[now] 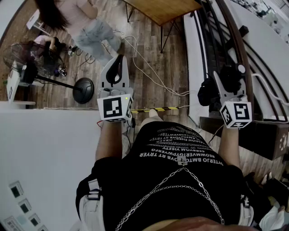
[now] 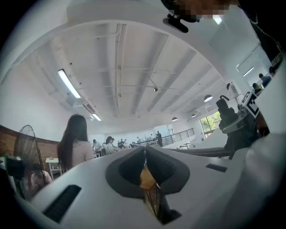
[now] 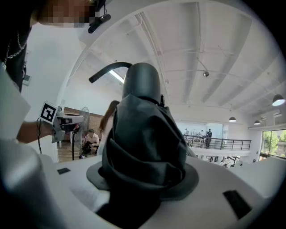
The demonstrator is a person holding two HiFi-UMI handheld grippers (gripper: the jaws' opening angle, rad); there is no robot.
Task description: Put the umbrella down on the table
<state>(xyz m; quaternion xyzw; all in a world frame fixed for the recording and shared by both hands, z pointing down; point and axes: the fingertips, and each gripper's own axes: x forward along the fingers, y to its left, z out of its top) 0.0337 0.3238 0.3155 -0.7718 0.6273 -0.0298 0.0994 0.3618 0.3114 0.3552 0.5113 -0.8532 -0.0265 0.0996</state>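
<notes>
R gripper (image 1: pixel 228 83) clamped on 1 folded black umbrella (image 3: pixel 143 134), held up at 2 o'clock. L gripper (image 1: pixel 118 61) jaws together, empty. 1 wooden table (image 1: pixel 162 9) at 12, 1 fan (image 1: pixel 27 58) at 10, floor cables (image 1: pixel 149 67) between.

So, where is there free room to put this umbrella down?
The wooden table ahead looks bare where visible, between the dark railing on its right and the floor on its left, so the umbrella could probably go there. The floor before it is crowded: cables and a fan's base.
</notes>
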